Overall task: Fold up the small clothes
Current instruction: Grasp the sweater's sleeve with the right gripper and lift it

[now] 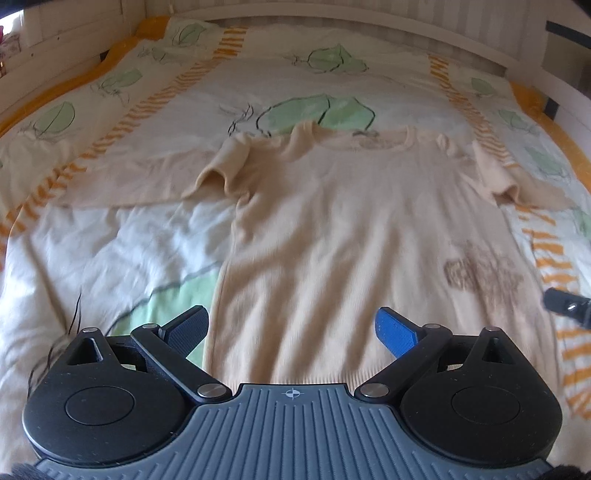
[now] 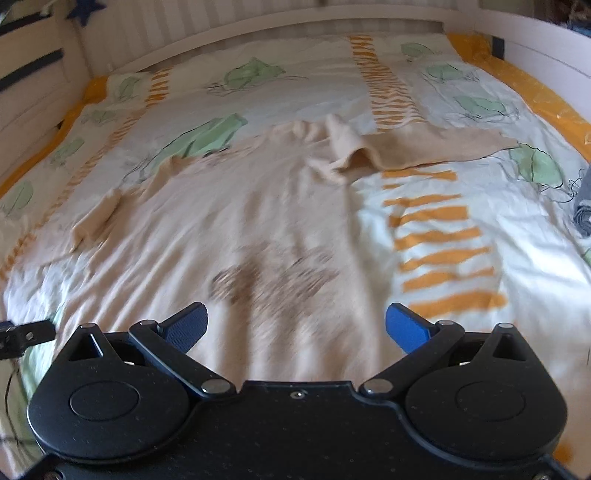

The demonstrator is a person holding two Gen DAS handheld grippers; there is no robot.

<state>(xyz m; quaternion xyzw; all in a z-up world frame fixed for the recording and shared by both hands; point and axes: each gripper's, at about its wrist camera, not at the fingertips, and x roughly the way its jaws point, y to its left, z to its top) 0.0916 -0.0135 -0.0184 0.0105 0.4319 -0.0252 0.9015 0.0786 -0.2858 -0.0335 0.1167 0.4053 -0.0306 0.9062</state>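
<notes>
Lying on bed: cream T-shirt (image 1: 354, 221), spread face-up on the duvet (image 1: 92, 251), neck toward the headboard (image 1: 332, 22), hem nearest both cameras.
Shirt print: brown graphic (image 1: 484, 275) low on the front, blurred, design unreadable.
Shirt sleeves: both short sleeves out to the sides, each slightly rumpled and lifted at the cuff.
Under the shirt: second beige cloth (image 2: 436, 147), flat, poking out beyond both sleeves; garment type unclear.
Duvet pattern: white with green leaves and broken orange stripes, orange edging at the sides.
Left gripper (image 1: 291, 332): fingers spread wide, nothing between them, poised just above the hem; left finger over the shirt's side edge, right finger over the fabric.
Right gripper (image 2: 297, 326): fingers likewise apart and empty, poised over the lower shirt front near the print; contact with cloth not discernible.
Grippers relative: each visible at the edge of the other's view, side by side at the hem end.
Containers: white bed frame (image 2: 535, 40) enclosing duvet and clothes.
Right edge of bed: bluish-grey folded fabric (image 2: 583, 206), partly cropped, well apart from the shirt.
</notes>
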